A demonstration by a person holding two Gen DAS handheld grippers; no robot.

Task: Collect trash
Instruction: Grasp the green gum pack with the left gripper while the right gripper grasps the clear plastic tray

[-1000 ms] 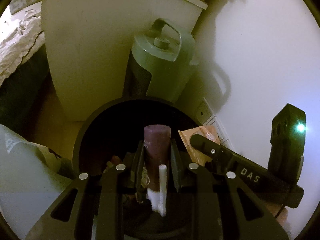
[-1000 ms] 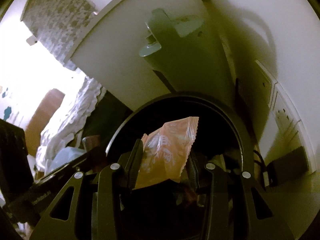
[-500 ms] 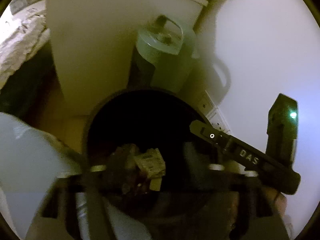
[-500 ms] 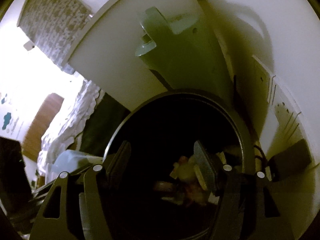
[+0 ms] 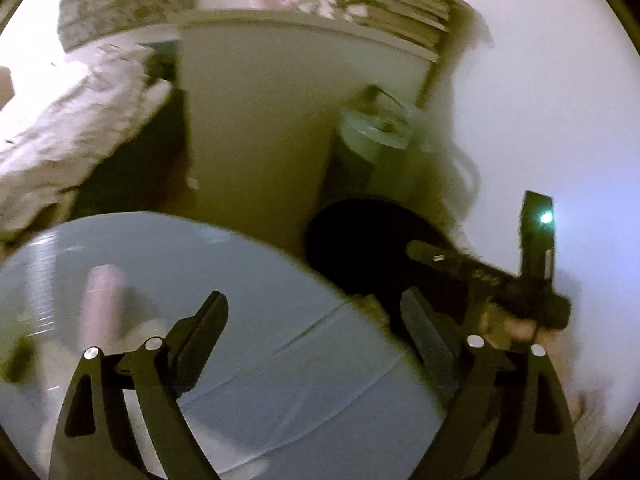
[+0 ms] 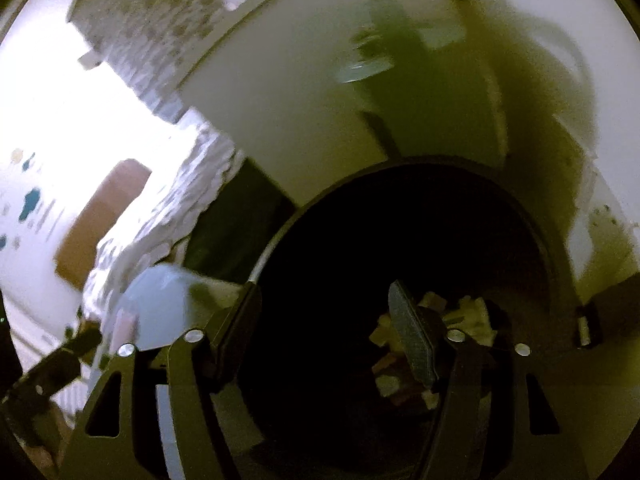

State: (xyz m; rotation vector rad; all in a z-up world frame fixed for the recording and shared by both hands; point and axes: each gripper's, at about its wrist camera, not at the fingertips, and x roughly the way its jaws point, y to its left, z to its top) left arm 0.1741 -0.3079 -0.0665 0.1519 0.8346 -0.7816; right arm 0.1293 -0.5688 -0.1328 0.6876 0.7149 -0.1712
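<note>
The left gripper (image 5: 314, 320) hangs with its jaws spread wide and nothing between them, over a pale blue round tabletop (image 5: 248, 280) on which a blurred pinkish cylinder (image 5: 102, 304) stands near the left edge. Just past the table's right rim lies the black trash bin (image 5: 352, 248), and across its mouth reaches the right gripper's body (image 5: 480, 280), carrying white lettering too smeared to read and a glowing green light (image 5: 545, 218). From the right wrist, the right gripper (image 6: 324, 320) is likewise spread and empty, poised right above the bin's opening (image 6: 400, 240); collected trash (image 6: 448, 332) (pale crumpled scraps, kinds not distinguishable) sits at the bottom, partly hidden behind the right finger. Behind the bin a green lidded jug (image 5: 374, 136) stands against a white cabinet side (image 5: 260, 128), with stacked books (image 5: 404, 16) on top. Farther left is rumpled patterned bedding (image 5: 68, 132), and a white wall (image 5: 540, 80) rises at the right.
</note>
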